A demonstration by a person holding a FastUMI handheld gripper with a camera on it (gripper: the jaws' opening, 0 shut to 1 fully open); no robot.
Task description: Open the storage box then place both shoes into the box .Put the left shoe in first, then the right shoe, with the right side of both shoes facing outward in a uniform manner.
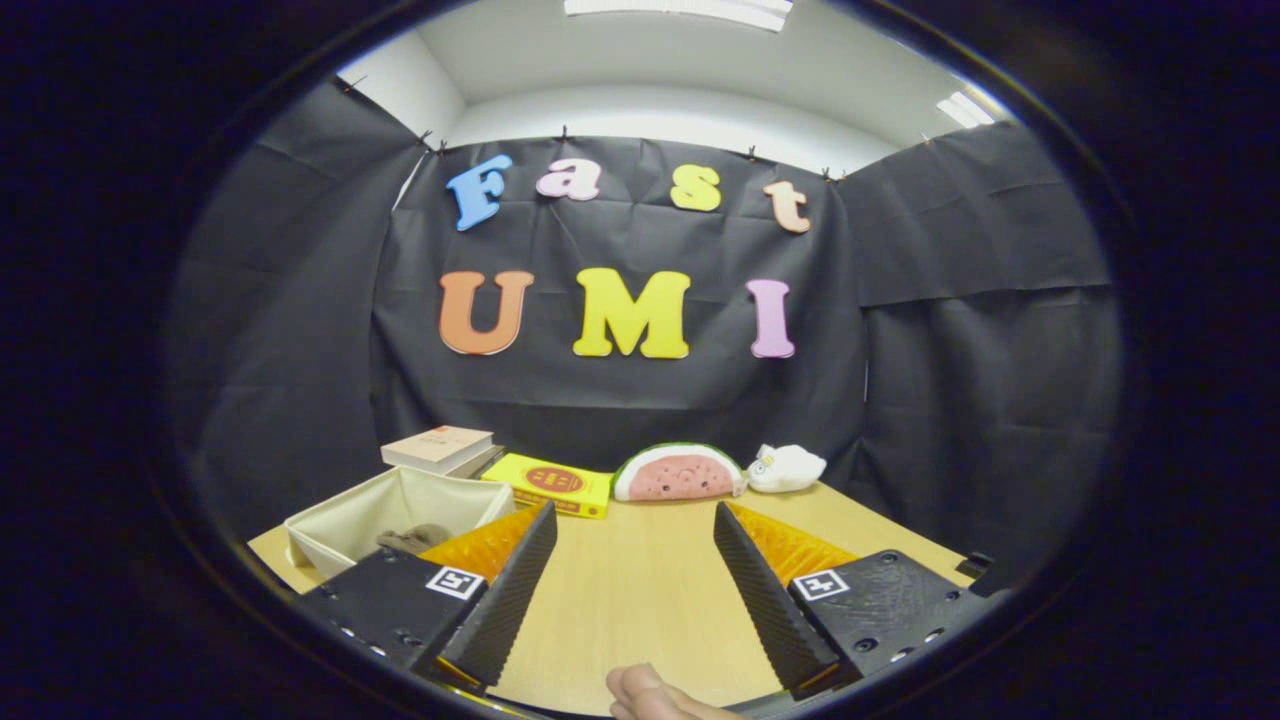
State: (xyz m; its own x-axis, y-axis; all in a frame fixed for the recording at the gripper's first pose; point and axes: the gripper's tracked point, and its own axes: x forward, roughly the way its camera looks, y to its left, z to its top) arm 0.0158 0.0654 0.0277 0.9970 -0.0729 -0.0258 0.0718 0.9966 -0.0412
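fingers (633, 560) apart, empty, over bare table (640, 590) | storage box (395, 515) open beyond left finger, something brown inside, perhaps a shoe | risk, we judge: reaching across, left finger knocks box rim, shifting it

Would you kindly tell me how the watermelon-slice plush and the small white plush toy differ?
The pink watermelon-slice plush is larger and semicircular with a green rind; the small white plush toy is lumpier and plain white. Both lie side by side on the wooden table, beyond the open, empty tongs.
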